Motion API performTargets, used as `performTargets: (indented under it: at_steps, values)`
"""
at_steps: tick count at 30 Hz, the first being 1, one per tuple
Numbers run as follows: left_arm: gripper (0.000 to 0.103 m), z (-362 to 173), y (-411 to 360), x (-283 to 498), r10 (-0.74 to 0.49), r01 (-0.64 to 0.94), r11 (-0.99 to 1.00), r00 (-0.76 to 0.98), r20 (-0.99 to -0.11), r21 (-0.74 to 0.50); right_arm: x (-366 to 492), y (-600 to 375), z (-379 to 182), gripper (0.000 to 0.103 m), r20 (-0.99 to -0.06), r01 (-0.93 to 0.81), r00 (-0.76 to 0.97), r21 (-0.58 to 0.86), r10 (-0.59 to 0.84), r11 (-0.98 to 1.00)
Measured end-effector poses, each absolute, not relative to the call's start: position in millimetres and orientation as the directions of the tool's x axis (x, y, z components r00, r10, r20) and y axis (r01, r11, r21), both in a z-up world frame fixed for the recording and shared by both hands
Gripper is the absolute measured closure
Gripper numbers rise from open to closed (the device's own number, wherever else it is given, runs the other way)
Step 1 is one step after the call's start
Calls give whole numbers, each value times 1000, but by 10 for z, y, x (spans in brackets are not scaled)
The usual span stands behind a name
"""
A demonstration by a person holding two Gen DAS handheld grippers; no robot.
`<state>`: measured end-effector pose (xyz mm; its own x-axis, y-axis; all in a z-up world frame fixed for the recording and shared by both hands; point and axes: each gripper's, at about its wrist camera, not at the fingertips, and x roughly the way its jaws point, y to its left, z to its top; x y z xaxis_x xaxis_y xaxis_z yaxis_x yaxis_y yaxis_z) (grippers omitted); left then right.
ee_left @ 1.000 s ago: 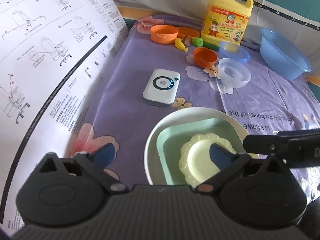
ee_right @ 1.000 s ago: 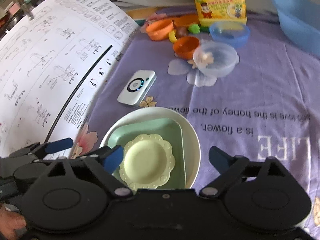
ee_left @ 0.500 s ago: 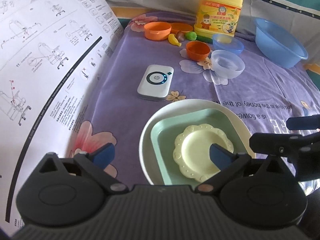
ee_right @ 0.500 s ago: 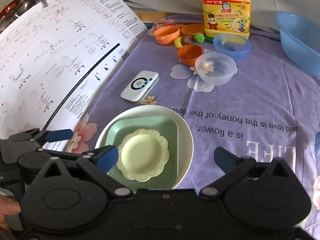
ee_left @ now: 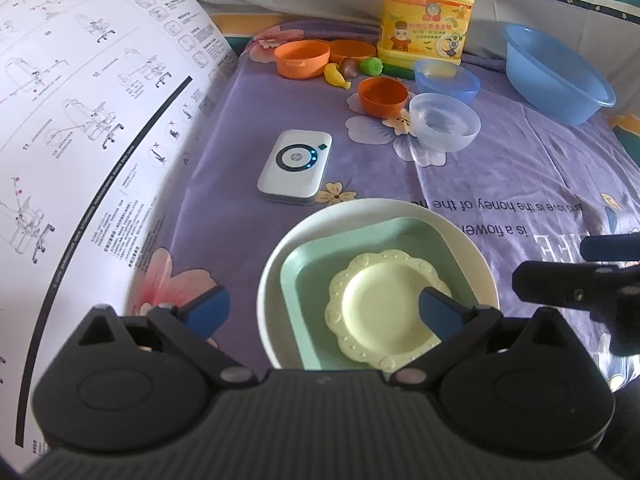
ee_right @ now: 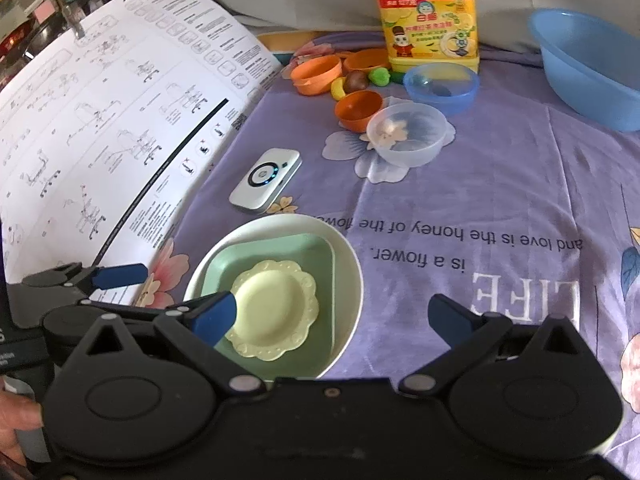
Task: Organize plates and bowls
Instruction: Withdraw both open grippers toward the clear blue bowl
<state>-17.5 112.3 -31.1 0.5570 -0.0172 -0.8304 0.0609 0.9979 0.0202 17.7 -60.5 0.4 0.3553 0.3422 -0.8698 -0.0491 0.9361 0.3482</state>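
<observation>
A small yellow scalloped plate (ee_left: 380,300) lies in a green square plate (ee_left: 312,276), which lies in a white round plate (ee_left: 400,210), all stacked on the purple cloth; the stack also shows in the right wrist view (ee_right: 276,304). My left gripper (ee_left: 322,310) is open and empty, just above the stack's near edge. My right gripper (ee_right: 340,316) is open and empty, above the stack's right side. Farther back stand an orange bowl (ee_left: 382,96), a clear bowl (ee_left: 444,122), a small blue bowl (ee_left: 446,80) and an orange cup (ee_left: 302,58).
A white device (ee_left: 296,170) lies behind the stack. A large printed sheet (ee_left: 80,120) covers the left. A yellow detergent jug (ee_left: 426,12) and toy fruits (ee_left: 354,68) stand at the back, a large blue basin (ee_left: 556,76) at the back right.
Both grippers have pulled back and risen a little from the plate stack, staying open. The stack and bowls have not moved.
</observation>
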Motion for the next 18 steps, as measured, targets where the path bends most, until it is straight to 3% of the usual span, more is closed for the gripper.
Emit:
performTargets:
  at_steps: [18]
  values:
    - [0, -119, 832, 407, -36, 79, 997, 593, -804, 13, 373, -1211, -105, 0, -881, 120, 412, 304, 231, 945]
